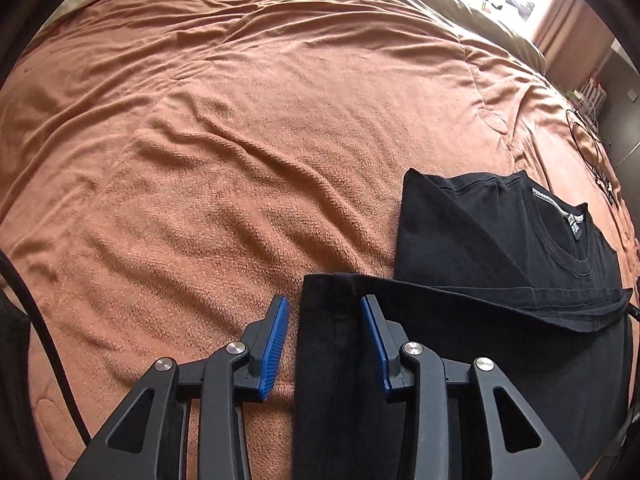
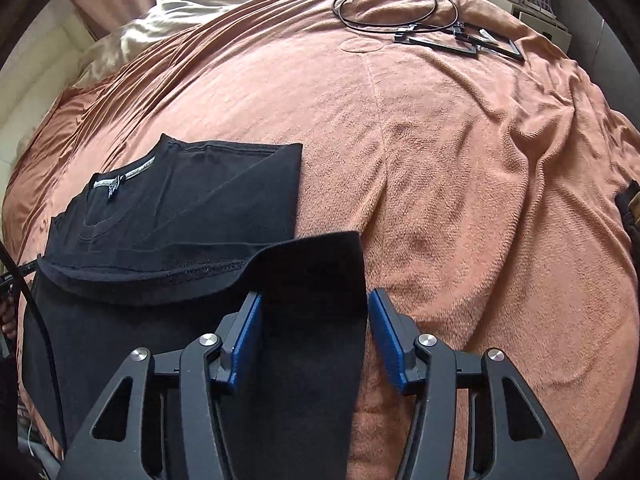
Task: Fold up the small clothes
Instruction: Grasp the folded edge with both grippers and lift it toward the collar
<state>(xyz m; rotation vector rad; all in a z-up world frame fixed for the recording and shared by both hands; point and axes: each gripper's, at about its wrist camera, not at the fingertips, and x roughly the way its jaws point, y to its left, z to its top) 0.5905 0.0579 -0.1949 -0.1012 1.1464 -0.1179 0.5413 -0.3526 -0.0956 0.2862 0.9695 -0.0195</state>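
A black T-shirt [image 1: 500,236] lies partly folded on the orange-brown blanket [image 1: 240,140], its collar and label facing up. It also shows in the right wrist view [image 2: 180,200]. My left gripper [image 1: 325,340] is open, with the shirt's lower left corner lying between its blue pads [image 1: 276,344]. My right gripper [image 2: 315,336] is open too, with the shirt's lower right corner between its blue pads [image 2: 386,340]. The hem edge curls up above both corners.
A coiled black cable [image 2: 396,4] and black triangular parts [image 2: 464,42] lie at the blanket's far side. A beige duvet [image 2: 224,8] lies by the window. A black cable [image 1: 48,340] hangs at the left.
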